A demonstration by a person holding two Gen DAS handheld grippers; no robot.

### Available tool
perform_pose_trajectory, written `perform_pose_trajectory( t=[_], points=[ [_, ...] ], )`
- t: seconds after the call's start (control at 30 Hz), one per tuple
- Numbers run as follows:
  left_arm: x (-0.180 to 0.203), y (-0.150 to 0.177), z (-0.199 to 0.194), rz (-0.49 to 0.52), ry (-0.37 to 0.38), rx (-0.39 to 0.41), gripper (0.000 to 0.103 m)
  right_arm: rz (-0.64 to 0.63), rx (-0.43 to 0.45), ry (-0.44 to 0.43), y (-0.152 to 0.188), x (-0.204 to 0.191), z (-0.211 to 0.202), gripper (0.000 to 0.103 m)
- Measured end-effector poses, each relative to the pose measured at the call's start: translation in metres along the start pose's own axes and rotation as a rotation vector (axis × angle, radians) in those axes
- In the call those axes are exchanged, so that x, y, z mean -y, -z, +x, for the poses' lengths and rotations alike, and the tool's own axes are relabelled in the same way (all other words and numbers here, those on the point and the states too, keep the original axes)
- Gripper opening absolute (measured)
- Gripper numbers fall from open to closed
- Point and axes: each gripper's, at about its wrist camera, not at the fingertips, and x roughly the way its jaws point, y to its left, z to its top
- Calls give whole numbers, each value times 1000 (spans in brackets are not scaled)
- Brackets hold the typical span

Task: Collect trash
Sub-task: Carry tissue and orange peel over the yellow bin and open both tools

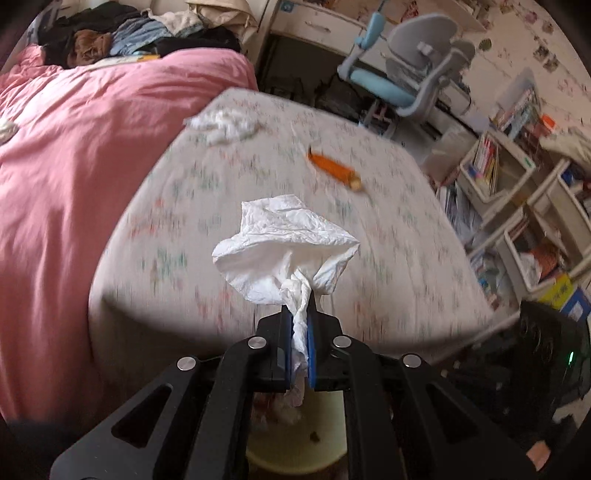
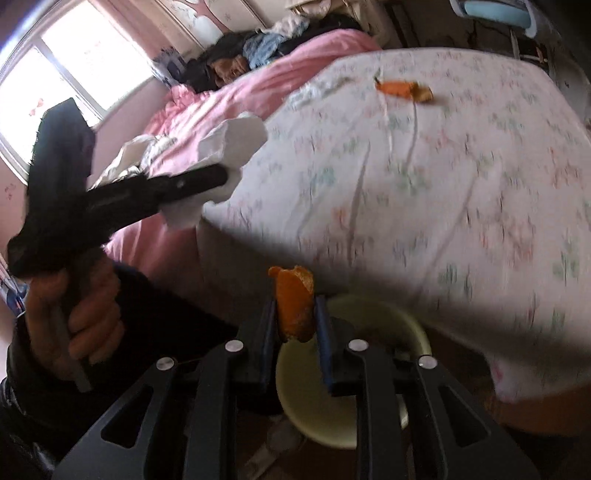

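My left gripper point(image 1: 301, 295) is shut on a crumpled white tissue point(image 1: 284, 243), which fans out above the blue pads. Below it sits a pale yellow bin point(image 1: 295, 454) with scraps inside. In the right wrist view a hand point(image 2: 85, 314) holds that same left gripper point(image 2: 225, 173) and its tissue point(image 2: 240, 140) at the left. My right gripper point(image 2: 295, 301) holds a piece of orange peel point(image 2: 295, 310) upright between its pads, over the bin point(image 2: 314, 417). On the floral bed sheet point(image 1: 258, 192) lie another orange peel point(image 1: 332, 168) and a white tissue wad point(image 1: 225, 123).
A pink duvet point(image 1: 74, 147) covers the bed's left side, with a pile of clothes point(image 1: 129, 33) at its head. Beyond the bed stand a grey and blue desk chair point(image 1: 413, 74) and white shelves of books point(image 1: 517, 192). A black object point(image 1: 546, 350) stands at the right.
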Motion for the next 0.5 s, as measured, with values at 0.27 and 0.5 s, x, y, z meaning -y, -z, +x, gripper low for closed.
perform_pose_trajectory(
  t=[0.27, 0.5],
  points=[
    [9, 69, 25, -43, 8, -249, 26, 116, 160, 116, 19, 17, -40, 55],
    [22, 80, 23, 49, -95, -224, 75, 126, 179, 148, 16, 24, -34, 61]
  ],
)
